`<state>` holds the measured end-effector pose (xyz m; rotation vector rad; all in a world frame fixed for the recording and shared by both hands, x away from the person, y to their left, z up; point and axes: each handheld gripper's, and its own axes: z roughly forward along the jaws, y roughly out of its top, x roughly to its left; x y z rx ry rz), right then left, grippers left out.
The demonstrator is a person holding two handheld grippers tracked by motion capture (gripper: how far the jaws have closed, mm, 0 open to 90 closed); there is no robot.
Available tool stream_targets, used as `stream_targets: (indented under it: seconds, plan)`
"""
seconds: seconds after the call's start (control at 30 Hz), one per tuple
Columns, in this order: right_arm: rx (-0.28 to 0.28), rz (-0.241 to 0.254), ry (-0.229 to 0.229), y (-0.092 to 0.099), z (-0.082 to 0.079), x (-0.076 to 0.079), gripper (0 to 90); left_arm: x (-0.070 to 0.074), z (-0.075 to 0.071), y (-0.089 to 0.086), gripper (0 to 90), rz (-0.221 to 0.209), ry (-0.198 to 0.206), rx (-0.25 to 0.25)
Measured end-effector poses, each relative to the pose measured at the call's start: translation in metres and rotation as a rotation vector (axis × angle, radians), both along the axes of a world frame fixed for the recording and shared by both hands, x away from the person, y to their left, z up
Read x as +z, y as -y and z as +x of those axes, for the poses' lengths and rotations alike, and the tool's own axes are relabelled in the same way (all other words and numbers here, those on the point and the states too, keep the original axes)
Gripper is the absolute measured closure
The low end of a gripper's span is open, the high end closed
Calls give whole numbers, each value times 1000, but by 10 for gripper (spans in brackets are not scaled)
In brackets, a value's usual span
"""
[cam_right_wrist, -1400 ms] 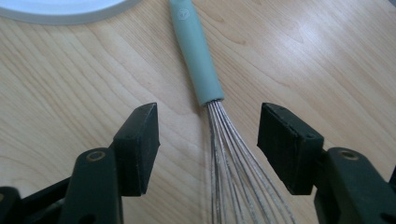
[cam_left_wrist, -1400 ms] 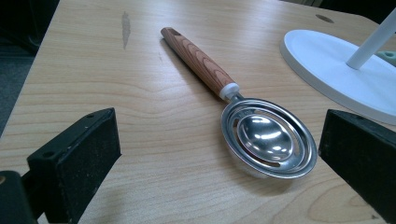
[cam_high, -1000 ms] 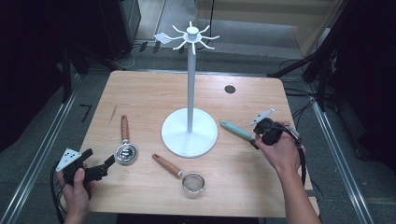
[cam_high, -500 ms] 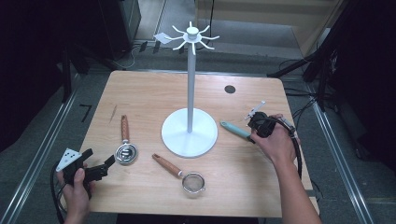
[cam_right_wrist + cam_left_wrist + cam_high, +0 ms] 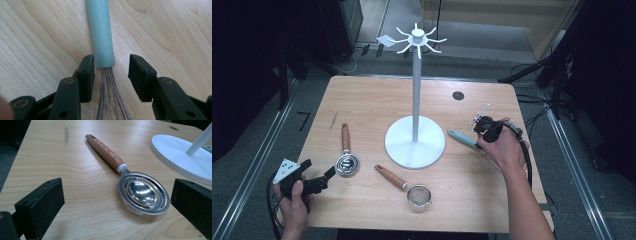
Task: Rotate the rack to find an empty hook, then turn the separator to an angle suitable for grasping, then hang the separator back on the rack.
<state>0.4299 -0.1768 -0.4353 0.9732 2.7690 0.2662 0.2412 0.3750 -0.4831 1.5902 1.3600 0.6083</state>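
At the right edge of the desk [image 5: 362, 100], our right claw [image 5: 482, 131] comes down over a whisk [image 5: 105, 62], its jaws spread to either side of the spot where the teal handle [image 5: 463, 139] ends and the wires begin. Neither pad touches the handle yet: a sliver of wood grain shows on each side in the right gripper view. We judge this neck a sensible place to pinch, since it is narrow and stiff and leaves the far end of the handle free.

The whisk lies flat, just right of the round base of the white hook stand [image 5: 414, 141], whose spokes spread high above the desk. That stand suggests the reason for the layout: three utensils set around it within easy reach, each presumably meant for a hook.

Our left claw [image 5: 319, 183] waits low at the near left corner, jaws wide apart and holding nothing, aimed at the egg separator [image 5: 143, 193] with the wooden handle, which lies just ahead of it. A small mesh strainer [image 5: 418, 194], also wood-handled, rests in front of the stand's base, apart from both claws.

We read the whisk as the first piece to go; the grip itself is not yet made.
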Motion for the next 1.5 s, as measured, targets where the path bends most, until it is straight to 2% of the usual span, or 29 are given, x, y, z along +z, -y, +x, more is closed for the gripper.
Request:
stream_targets:
  seconds: [0.6, 0.67, 0.73, 0.93, 1.07, 1.27, 1.33, 1.4, 1.5]
  plan:
    - [-23, -19, -78, -5, 11, -9, 598, 0, 0, 0, 0, -2, -1, -2]
    - [-21, -15, -82, -4, 13, -11, 598, 0, 0, 0, 0, -1, 0, -3]
    - [-41, -7, -100, -4, 14, -12, 605, 0, 0, 0, 0, 1, -2, -5]
    - [-39, -11, -133, -4, 16, -16, 622, 0, 0, 0, 0, 1, 0, -5]
    - [-42, 4, -156, -3, 17, -18, 624, 0, 0, 0, 0, 7, -4, -5]
    - [-10, 7, -137, -6, 18, -18, 623, 0, 0, 1, 0, 5, -6, -5]
    - [20, -28, -146, -11, 20, -20, 623, 0, 0, 0, 0, 8, -4, -6]
    - [14, -28, -147, -14, 21, -21, 624, 0, 0, 0, 0, 6, -5, -6]
    - [39, -37, -142, -20, 23, -21, 640, 0, 0, 0, 0, 6, -5, -5]
